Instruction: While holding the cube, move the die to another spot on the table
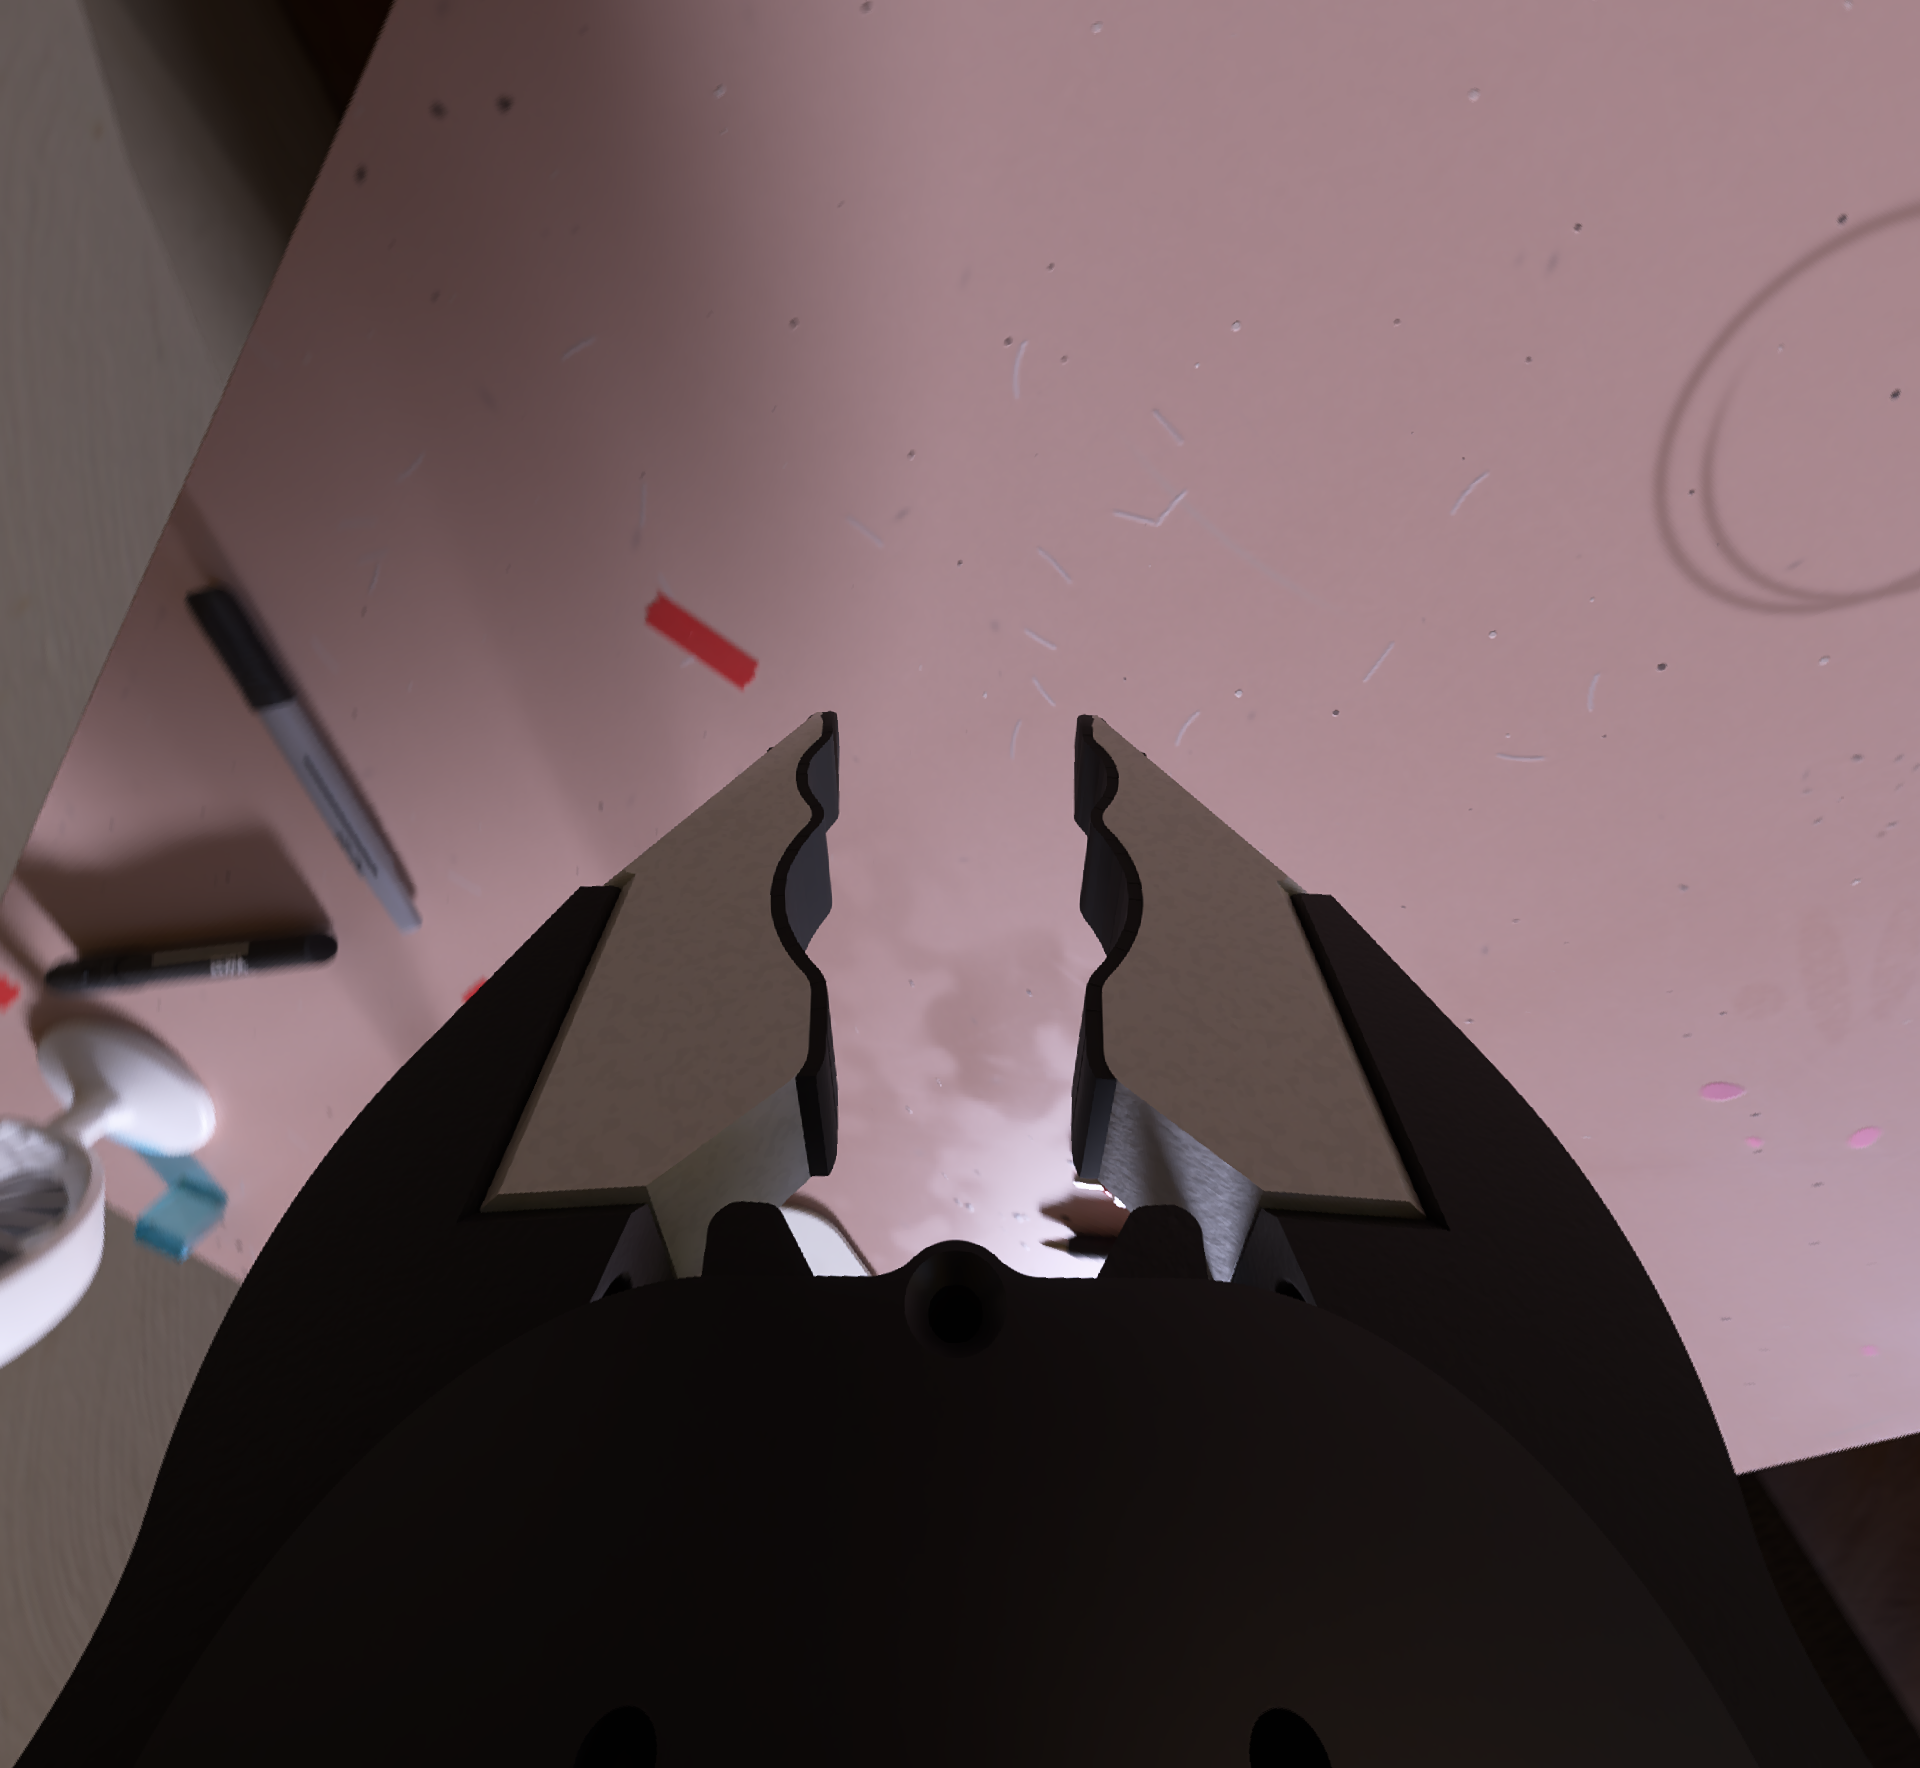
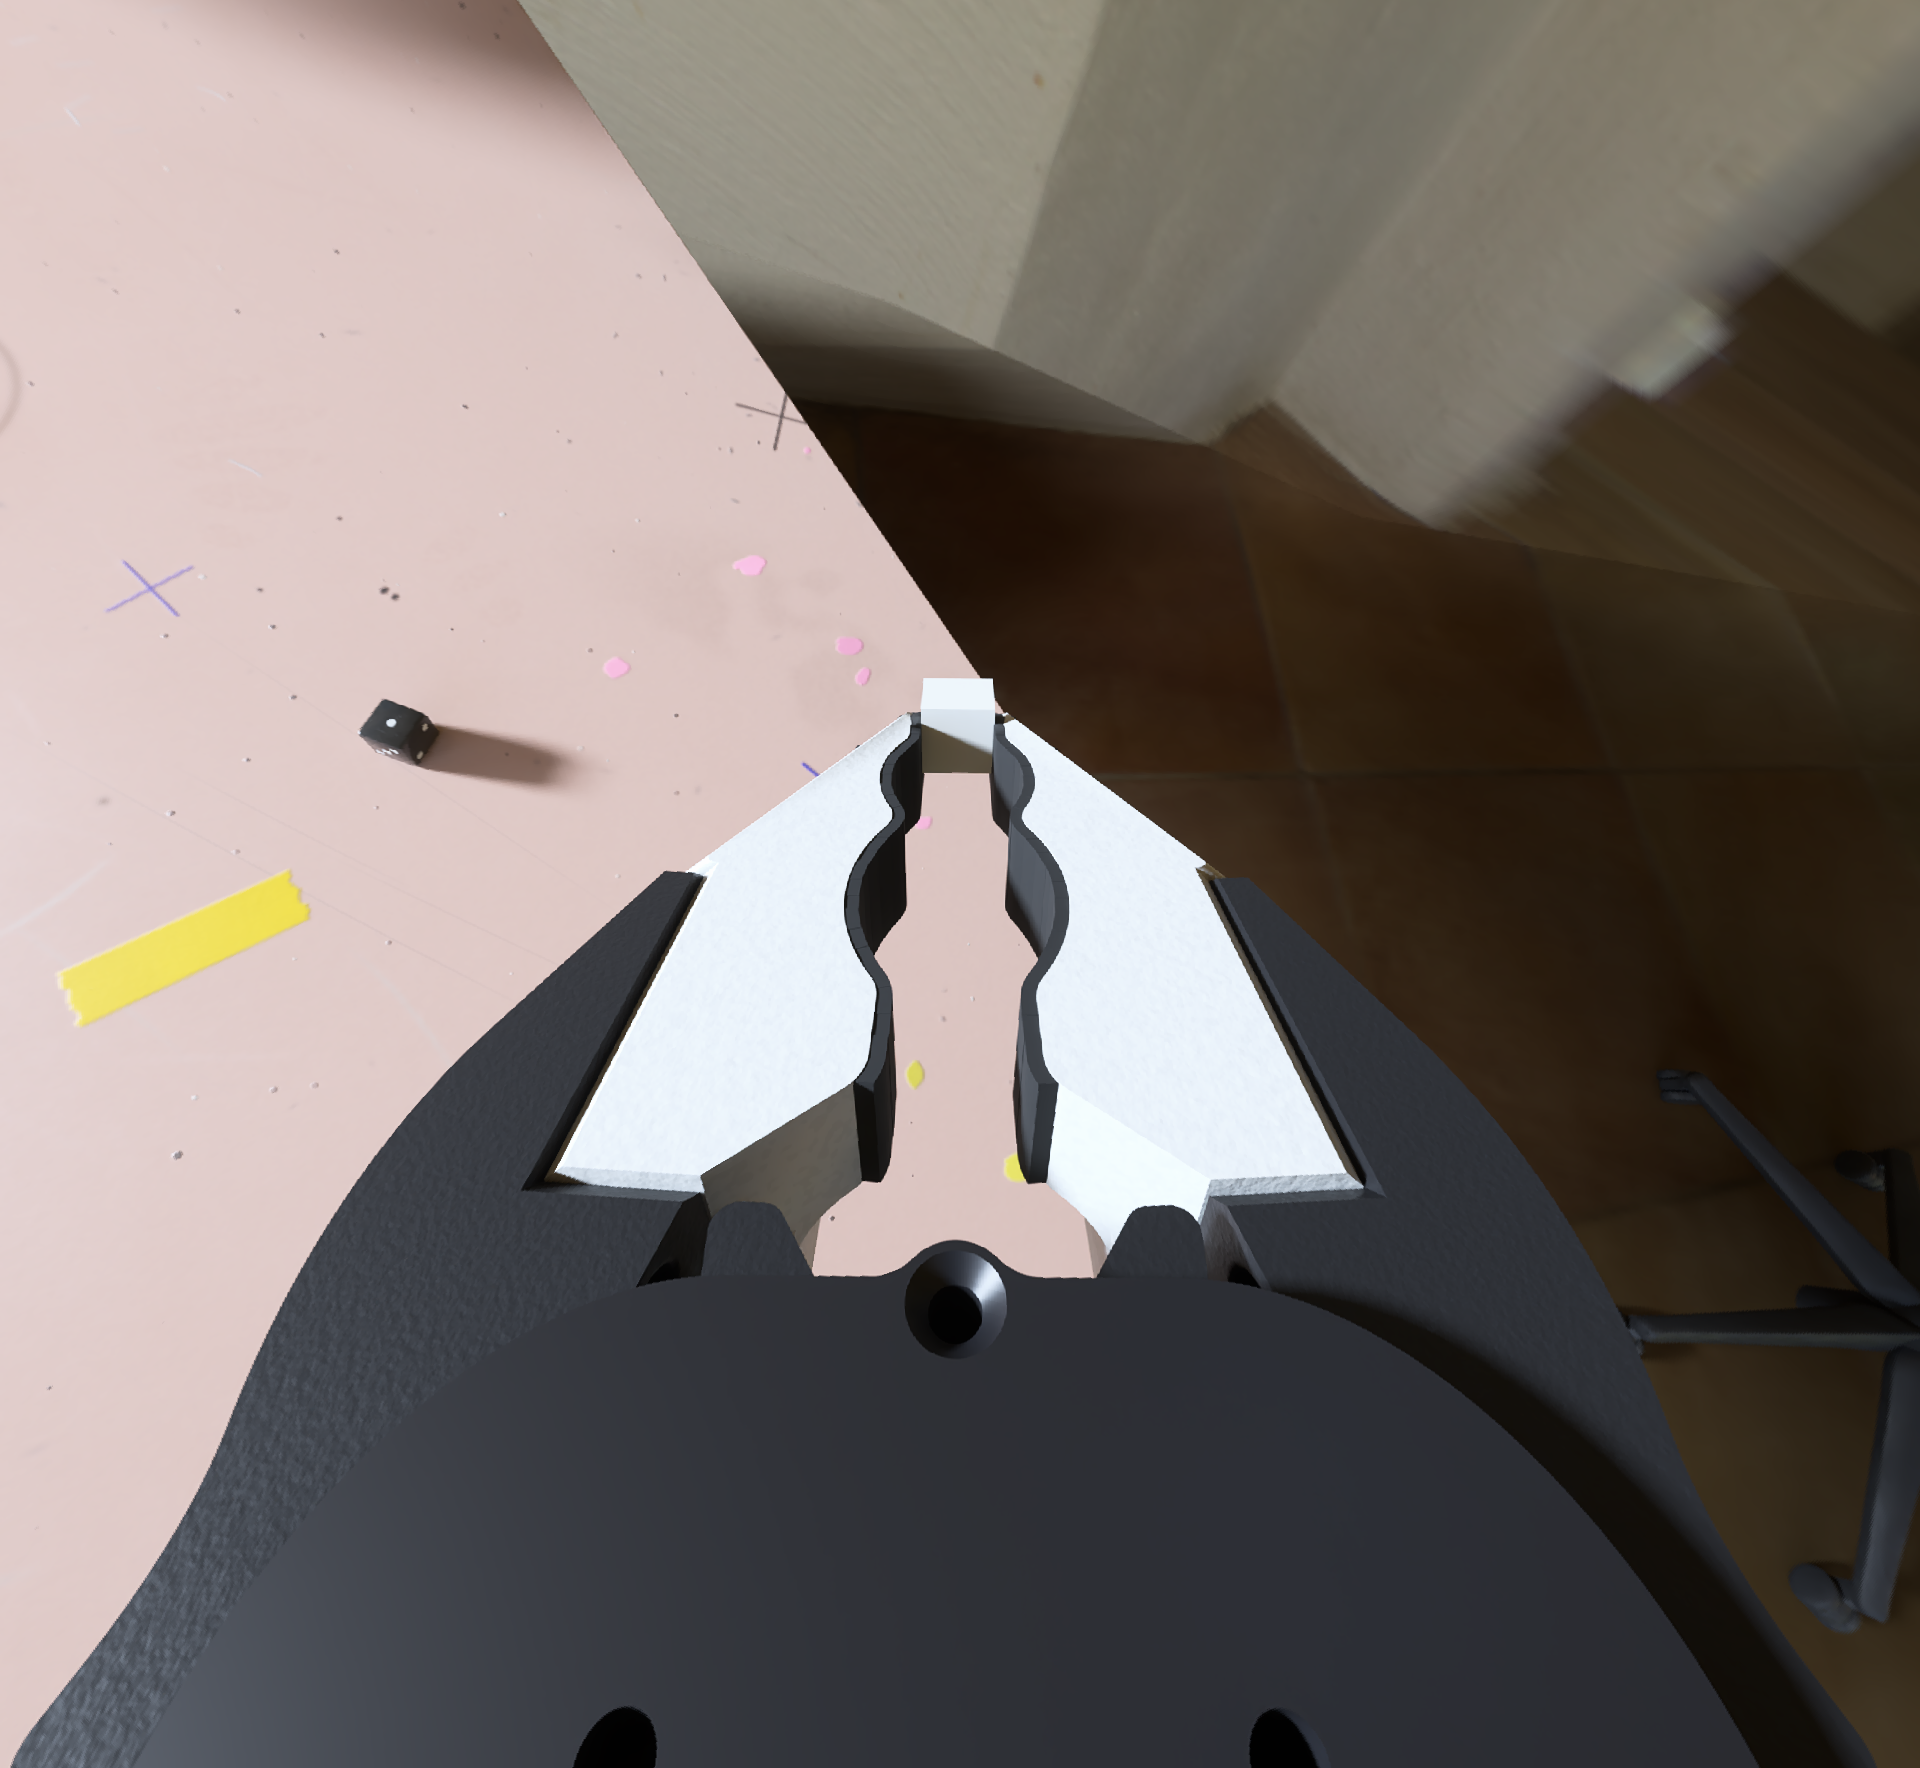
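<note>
In the right wrist view my right gripper (image 2: 958,736) is shut on a small white cube (image 2: 956,716), held at the fingertips above the table's right edge. A small black die (image 2: 397,732) with white pips lies on the pink table (image 2: 312,264), to the left of the gripper and apart from it. In the left wrist view my left gripper (image 1: 956,731) is open and empty above the pink table (image 1: 1143,264). The die and cube do not show in that view.
Two markers (image 1: 301,752) (image 1: 187,965), a white round object (image 1: 73,1157), a blue piece (image 1: 182,1209) and red tape (image 1: 701,640) lie at the left. Yellow tape (image 2: 187,947) lies near the die. The table edge runs diagonally; beyond it are floor and a chair base (image 2: 1787,1303).
</note>
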